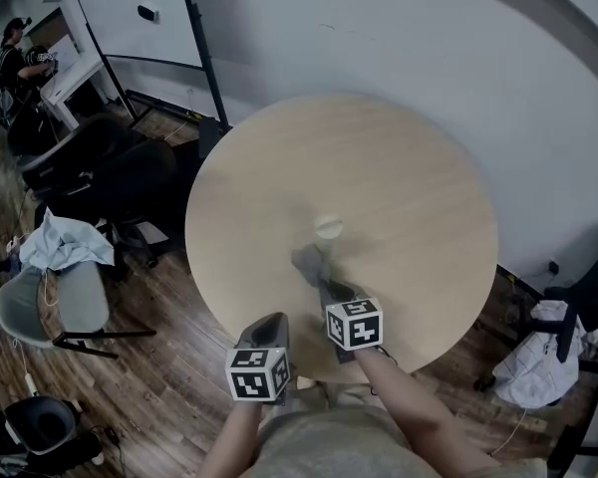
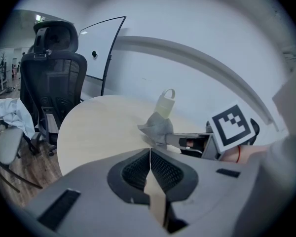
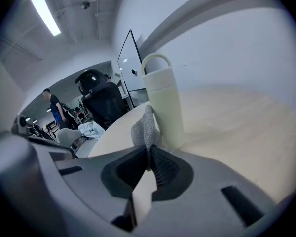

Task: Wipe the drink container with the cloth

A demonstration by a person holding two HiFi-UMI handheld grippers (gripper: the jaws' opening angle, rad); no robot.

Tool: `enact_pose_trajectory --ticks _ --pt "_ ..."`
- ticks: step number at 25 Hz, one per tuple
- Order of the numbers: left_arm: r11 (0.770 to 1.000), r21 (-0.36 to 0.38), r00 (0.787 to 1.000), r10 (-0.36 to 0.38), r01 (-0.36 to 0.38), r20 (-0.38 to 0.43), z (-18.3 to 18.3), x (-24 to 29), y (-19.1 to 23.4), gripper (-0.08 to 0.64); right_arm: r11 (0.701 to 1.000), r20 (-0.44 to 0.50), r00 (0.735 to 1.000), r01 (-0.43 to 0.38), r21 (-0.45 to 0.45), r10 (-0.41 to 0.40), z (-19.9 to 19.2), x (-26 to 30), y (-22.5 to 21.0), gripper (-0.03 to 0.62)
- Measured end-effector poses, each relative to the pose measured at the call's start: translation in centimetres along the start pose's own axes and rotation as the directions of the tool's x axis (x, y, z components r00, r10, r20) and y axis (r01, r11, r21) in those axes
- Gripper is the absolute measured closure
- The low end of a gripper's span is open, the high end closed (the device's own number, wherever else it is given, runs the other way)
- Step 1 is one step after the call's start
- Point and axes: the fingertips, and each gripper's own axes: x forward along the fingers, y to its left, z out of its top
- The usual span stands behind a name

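The right gripper [image 3: 150, 158] is clenched on a grey cloth [image 3: 144, 128], its jaws pinching a fold of the waffle-textured fabric so the rest stands up in front of them. It reaches in over the round wooden table [image 1: 409, 182] from the near edge, with its marker cube [image 1: 355, 324] over the near part of the top. The cloth bunches up about halfway between the table's near edge and its middle. In the right gripper view the cloth seems to lean against the lower side of the bottle [image 3: 164, 105], on the side facing the gripper. The bottle is pale and has a loop handle on its lid. It stands upright close to the middle of the table, and from above only its round top shows [image 1: 328, 227]. The left gripper [image 2: 150, 163] is shut with nothing in it, its ribbed pads pressed together. It hangs at the table's near rim, left of the right gripper and well back from the bottle. Its own view looks across the tabletop to the cloth, the bottle and the other gripper's cube. Off the table's left side, black office chairs [image 1: 110, 172] stand on the wooden floor [image 1: 169, 366], and a lighter chair [image 1: 65, 297] has a pale garment draped over it. A whiteboard [image 2: 106, 48] leans against the wall beyond the table's far left. A white garment hangs on a chair [image 1: 543, 361] off the table's right side.
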Motion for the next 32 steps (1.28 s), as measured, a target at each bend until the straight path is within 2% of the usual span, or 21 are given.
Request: enact_pose_trajectory --ticks 3,10,18,24,32 --pt "1.0 0.009 1.0 -0.011 0.011 0.002 -0.3 -0.5 -0.4 0.556 1.0 0.036 0.999 -0.009 0.012 0.009 0.4 -2.3 0.5 0.578" --pt "1.0 0.015 0.999 -0.025 0.025 0.027 -0.6 -1.7 -1.7 0.555 0.997 0.087 0.996 0.002 -0.079 0.005 0.4 -8.1 0.6 0.578" --pt "0.997 0.04 0.998 -0.066 0.065 0.017 -1.1 -2.5 -3.0 0.555 0.998 0.126 0.991 0.042 -0.042 -0.037 -0.3 -12.6 -0.7 0.578" --pt "0.993 0.066 0.995 -0.095 0.094 0.009 -1.5 -3.2 -4.3 0.555 0.995 0.134 0.988 0.082 -0.065 -0.072 -1.2 -15.1 -1.2 0.578" --pt "0.991 0.078 0.994 -0.108 0.106 0.016 -1.5 -3.8 -4.5 0.555 0.996 0.157 0.985 0.073 -0.05 -0.065 -1.6 -17.1 -0.3 0.578"
